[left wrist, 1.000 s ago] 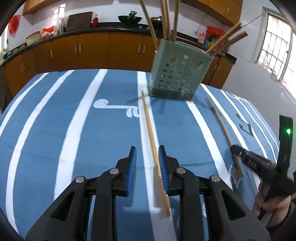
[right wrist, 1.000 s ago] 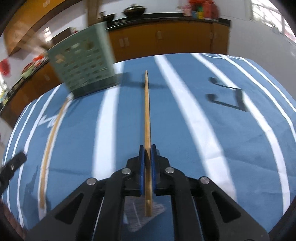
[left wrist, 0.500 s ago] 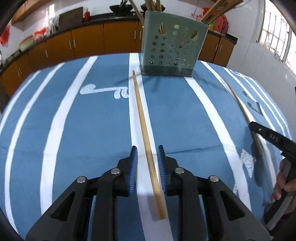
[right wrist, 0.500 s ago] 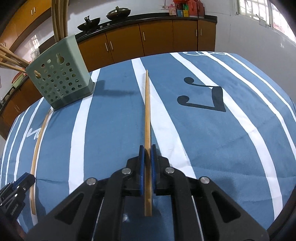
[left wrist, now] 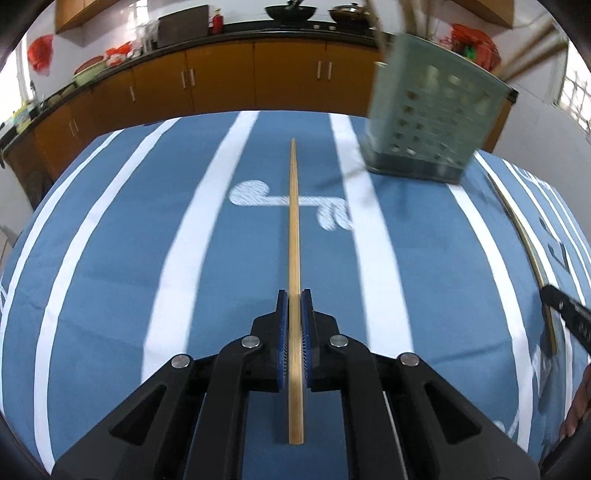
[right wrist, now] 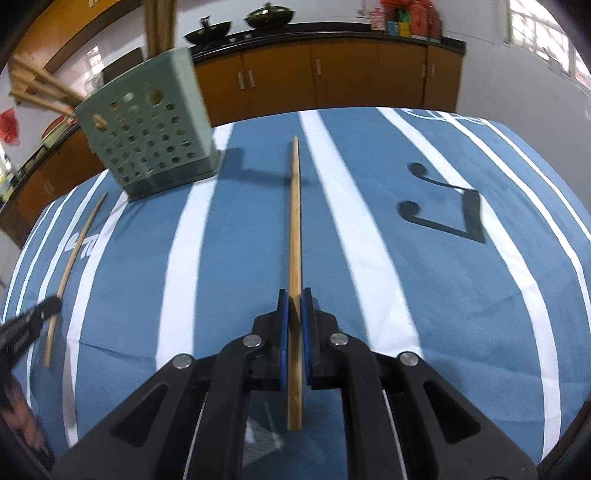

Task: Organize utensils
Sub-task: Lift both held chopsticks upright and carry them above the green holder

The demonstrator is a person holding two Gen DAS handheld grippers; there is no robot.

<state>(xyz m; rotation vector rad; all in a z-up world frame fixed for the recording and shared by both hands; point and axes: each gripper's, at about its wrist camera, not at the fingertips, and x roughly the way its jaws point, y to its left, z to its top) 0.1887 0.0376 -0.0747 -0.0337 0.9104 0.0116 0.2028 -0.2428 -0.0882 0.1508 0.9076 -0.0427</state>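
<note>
My left gripper (left wrist: pixel 294 295) is shut on a wooden chopstick (left wrist: pixel 294 229) that points forward over the blue striped tablecloth. My right gripper (right wrist: pixel 294 295) is shut on a second wooden chopstick (right wrist: pixel 294 221); that one also shows at the right edge of the left wrist view (left wrist: pixel 524 236). The left gripper's chopstick shows at the left of the right wrist view (right wrist: pixel 74 254). A pale green perforated utensil holder (left wrist: pixel 432 122) stands at the far side of the table with several chopsticks in it; it also shows in the right wrist view (right wrist: pixel 147 136).
The table carries a blue cloth with white stripes (left wrist: pixel 184 236) and music-note prints (right wrist: pixel 443 214). Wooden kitchen cabinets (left wrist: pixel 221 81) with a dark counter run behind the table. A window (right wrist: pixel 546 33) is at the right.
My left gripper was open around the chopstick lying on the cloth; it has shut on it and lifted it. My right gripper has kept its chopstick and shifted slightly.
</note>
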